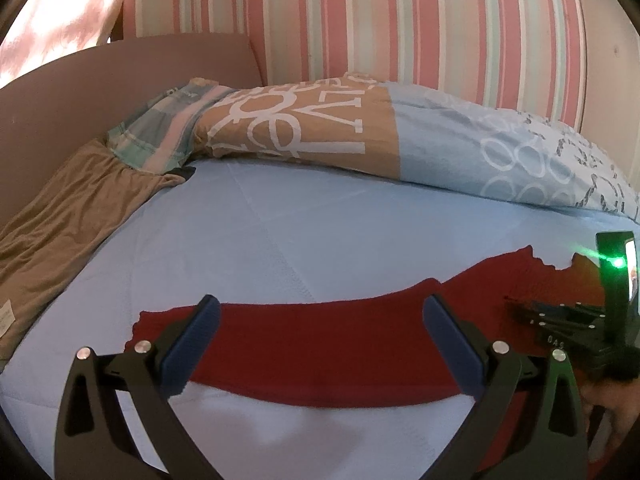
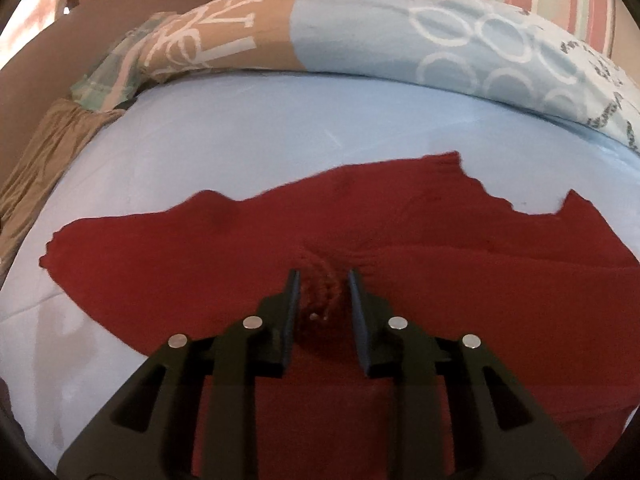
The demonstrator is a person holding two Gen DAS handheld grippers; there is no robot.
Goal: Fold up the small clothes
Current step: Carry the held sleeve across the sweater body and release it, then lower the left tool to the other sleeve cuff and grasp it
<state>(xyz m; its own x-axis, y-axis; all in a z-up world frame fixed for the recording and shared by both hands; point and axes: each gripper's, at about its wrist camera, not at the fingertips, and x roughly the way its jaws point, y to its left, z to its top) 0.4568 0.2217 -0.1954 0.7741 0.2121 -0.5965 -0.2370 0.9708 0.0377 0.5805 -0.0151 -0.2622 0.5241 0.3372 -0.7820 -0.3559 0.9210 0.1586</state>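
Right tool (image 2: 323, 280) is sitting w/ its fingers narrowed on a bunched ridge of the red garment (image 2: 224, 248); the knit is puckering up between the pads, so it looks clamped on the cloth, tho the pads aren't fully together. Left tool (image 1: 320, 316) is hanging w/ its fingers wide apart over the garment's near strip, gripping nothing.

The garment is lying spread on the bed (image 2: 248, 128), running out to both sides of the right tool and ahead of it; a ragged far edge w/ a notch is showing ahead-right.

Judgement: the step is a pinch-and-lift to start a fold. To do it well, I'd say the pinch needs all layers of the ridge, not just the top one, and the lift should be going straight up before swinging over, so the rest isn't dragging into wrinkles. The left tool should prob. be closing on the strip below it so both ends travel together.

Room: bare sheet ahead of both tools is looking enough to lay the fold over. Further out, ahead-left, a brown cloth (image 1: 60, 224) is lying along the bed edge, and a plaid cloth (image 1: 160, 128) is touching the long pillow (image 1: 440, 136) running across the far side below the striped wall (image 1: 400, 28). Keep the fold short of those.
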